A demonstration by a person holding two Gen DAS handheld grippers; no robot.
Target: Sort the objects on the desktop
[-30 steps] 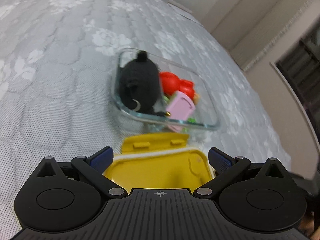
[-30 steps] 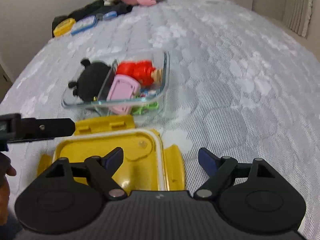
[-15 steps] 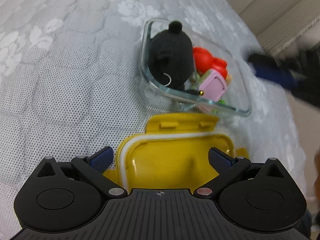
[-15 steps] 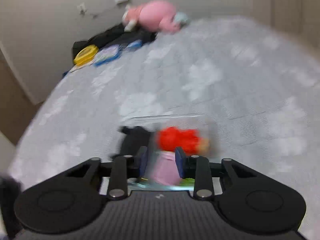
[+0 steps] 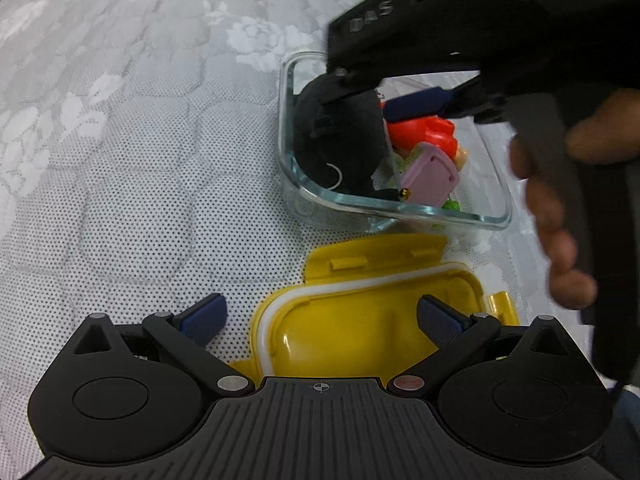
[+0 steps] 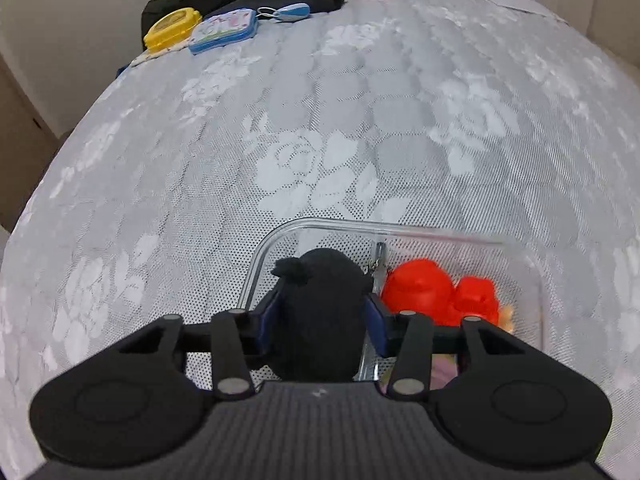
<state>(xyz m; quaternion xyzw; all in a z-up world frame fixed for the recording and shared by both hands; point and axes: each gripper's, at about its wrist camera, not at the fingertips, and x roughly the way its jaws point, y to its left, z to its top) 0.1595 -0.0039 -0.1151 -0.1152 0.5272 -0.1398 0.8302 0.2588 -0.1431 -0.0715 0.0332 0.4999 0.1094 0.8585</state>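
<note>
Only your left view shows the yellow lid [image 5: 360,320] lying on the bed [image 5: 132,168] beneath your wide-spread, empty left tool [image 5: 320,314], while your right tool [image 6: 325,316] is clenched around the black plush [image 6: 320,308] inside the glass container [image 6: 400,232].

Left wrist camera is looking forward low over the grey floral bed [image 5: 120,140], near the clear glass container [image 5: 400,206]. Right wrist camera is looking steeply down into this container [image 6: 460,236], closer; both are sharing it.
</note>
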